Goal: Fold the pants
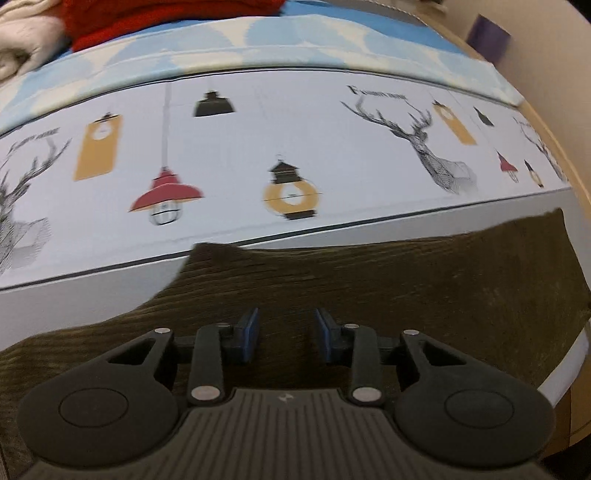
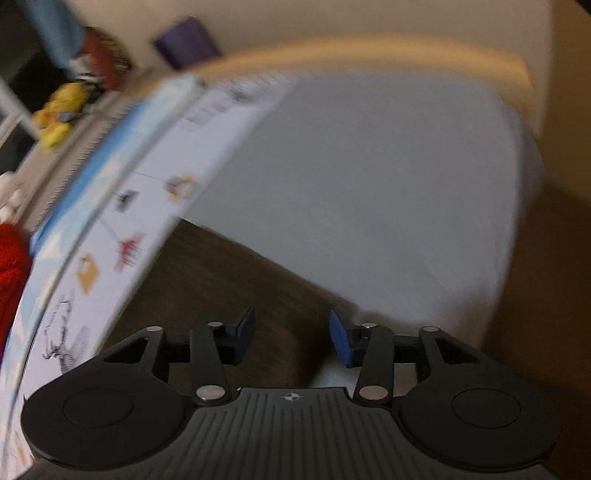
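Observation:
Dark olive-brown corduroy pants (image 1: 406,280) lie flat on a white bed sheet (image 1: 92,295). In the left wrist view they fill the lower half of the frame. My left gripper (image 1: 286,334) is open and empty, just above the pants. In the blurred right wrist view the pants (image 2: 207,288) show as a dark wedge. My right gripper (image 2: 291,334) is open and empty over the pants' edge, its right pad (image 2: 341,341) over the white sheet (image 2: 369,184).
A white cloth printed with lamps and deer (image 1: 258,147) lies beyond the pants, with a blue-patterned strip (image 1: 258,48) behind it. Red (image 1: 147,18) and cream (image 1: 26,40) clothes lie at the far left. A purple object (image 1: 487,37) stands by the beige bed frame (image 2: 369,48). A yellow toy (image 2: 59,110) lies far left.

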Tool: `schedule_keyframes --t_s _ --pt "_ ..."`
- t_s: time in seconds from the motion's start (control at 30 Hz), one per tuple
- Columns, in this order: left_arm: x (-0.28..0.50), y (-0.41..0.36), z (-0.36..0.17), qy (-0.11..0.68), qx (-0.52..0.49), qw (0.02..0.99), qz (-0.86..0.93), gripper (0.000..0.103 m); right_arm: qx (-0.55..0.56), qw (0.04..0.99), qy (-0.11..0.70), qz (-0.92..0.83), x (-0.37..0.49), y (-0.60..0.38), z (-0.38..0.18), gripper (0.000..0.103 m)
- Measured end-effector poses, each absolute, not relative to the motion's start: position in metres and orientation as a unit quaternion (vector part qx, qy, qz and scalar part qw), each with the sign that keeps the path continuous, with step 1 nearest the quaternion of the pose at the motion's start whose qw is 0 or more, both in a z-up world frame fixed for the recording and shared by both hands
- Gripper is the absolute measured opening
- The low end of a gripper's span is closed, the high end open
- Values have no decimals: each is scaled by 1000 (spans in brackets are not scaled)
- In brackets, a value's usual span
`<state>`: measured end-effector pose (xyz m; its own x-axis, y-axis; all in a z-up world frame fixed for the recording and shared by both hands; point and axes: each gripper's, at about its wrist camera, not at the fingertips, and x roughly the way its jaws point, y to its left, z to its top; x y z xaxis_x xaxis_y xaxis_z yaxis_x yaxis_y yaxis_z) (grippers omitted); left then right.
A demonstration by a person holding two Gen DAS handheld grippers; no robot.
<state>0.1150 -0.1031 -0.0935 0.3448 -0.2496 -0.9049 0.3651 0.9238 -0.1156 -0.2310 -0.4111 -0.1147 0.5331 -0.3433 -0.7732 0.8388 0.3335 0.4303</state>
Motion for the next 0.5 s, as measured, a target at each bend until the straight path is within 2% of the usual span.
schedule_keyframes --t_s 0.1,0.2,0.3,0.37,0.4,0.5 --pt "117 -108 -101 545 64 814 -189 37 503 733 284 -359 -235 -424 -135 50" --pt "118 -105 -104 548 75 813 -182 37 497 730 298 -362 -222 -427 -146 52" --pt "118 -99 -102 548 72 814 -177 37 493 734 288 -368 -208 -428 -151 63" --pt "117 -95 -98 544 72 817 -178 37 473 738 292 -381 -199 -423 -150 54" --pt "116 -93 -96 542 73 818 -177 37 458 739 299 -393 -195 -418 -149 30" --pt "113 -85 -90 537 69 824 -169 37 459 741 286 -398 -198 -414 -146 23"
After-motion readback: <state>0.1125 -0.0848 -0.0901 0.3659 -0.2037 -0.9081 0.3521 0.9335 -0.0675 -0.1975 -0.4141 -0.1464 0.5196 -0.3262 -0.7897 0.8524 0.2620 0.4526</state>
